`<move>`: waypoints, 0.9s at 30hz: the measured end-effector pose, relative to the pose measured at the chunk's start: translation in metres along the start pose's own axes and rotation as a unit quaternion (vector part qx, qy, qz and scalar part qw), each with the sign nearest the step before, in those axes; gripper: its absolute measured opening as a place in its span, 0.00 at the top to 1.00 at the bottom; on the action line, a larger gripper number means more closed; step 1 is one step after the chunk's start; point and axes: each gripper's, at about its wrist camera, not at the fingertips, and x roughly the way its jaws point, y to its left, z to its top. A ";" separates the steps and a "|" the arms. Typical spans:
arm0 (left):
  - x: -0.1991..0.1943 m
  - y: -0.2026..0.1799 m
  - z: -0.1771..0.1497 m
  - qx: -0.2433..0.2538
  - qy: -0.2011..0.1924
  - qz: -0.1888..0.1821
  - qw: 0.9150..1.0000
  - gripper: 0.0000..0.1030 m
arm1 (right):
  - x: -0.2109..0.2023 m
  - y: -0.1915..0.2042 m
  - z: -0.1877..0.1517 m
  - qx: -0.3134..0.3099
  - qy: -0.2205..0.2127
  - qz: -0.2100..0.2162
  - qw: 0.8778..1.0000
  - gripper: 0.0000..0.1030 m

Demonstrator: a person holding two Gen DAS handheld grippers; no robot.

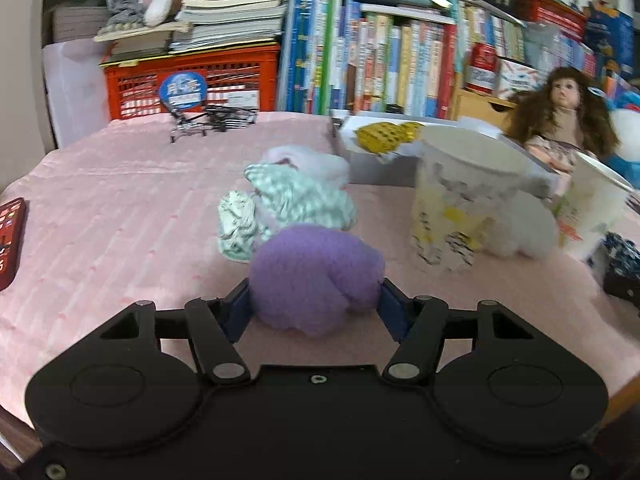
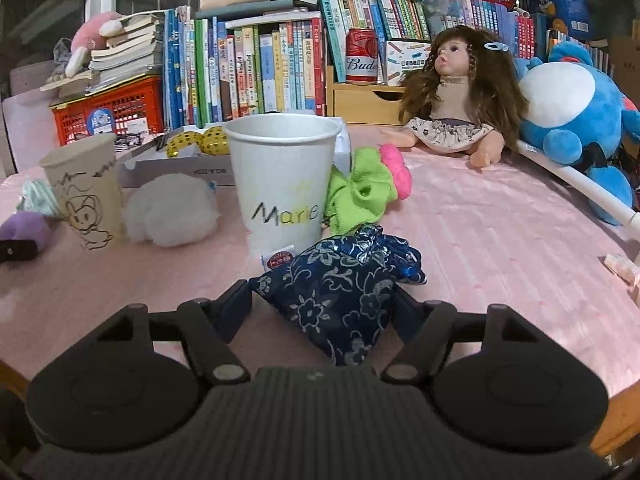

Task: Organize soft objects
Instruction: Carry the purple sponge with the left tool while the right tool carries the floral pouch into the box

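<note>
My left gripper (image 1: 316,300) is shut on a purple plush ball (image 1: 316,276) on the pink tablecloth. Behind it lie a mint-green checked scrunchie (image 1: 280,208) and a pale lilac soft piece (image 1: 308,160). My right gripper (image 2: 322,300) is shut on a blue floral pouch (image 2: 340,284), in front of the white "Marie" cup (image 2: 282,176). A cream cup with a drawing (image 2: 86,188) stands left of it, with a white fluffy puff (image 2: 172,210) between them. A green scrunchie (image 2: 362,196) and a pink soft piece (image 2: 396,172) lie behind the "Marie" cup.
A grey box (image 2: 180,168) holding yellow dotted balls (image 2: 200,142) sits behind the cups. A doll (image 2: 456,96) and a blue plush (image 2: 576,112) are at the back right. A red phone (image 1: 10,240) lies at the left edge. Books and a red crate (image 1: 192,80) line the back.
</note>
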 end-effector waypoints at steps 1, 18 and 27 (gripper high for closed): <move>-0.003 -0.003 -0.002 0.003 -0.001 -0.003 1.000 0.40 | -0.002 0.001 0.000 0.000 -0.001 0.001 1.000 0.29; -0.040 -0.046 -0.001 0.041 -0.012 -0.088 0.995 0.40 | -0.031 0.025 0.006 -0.025 -0.027 0.042 0.998 0.33; -0.061 -0.056 0.013 0.041 -0.027 -0.121 0.991 0.40 | -0.044 0.026 0.012 -0.026 -0.046 0.043 0.998 0.35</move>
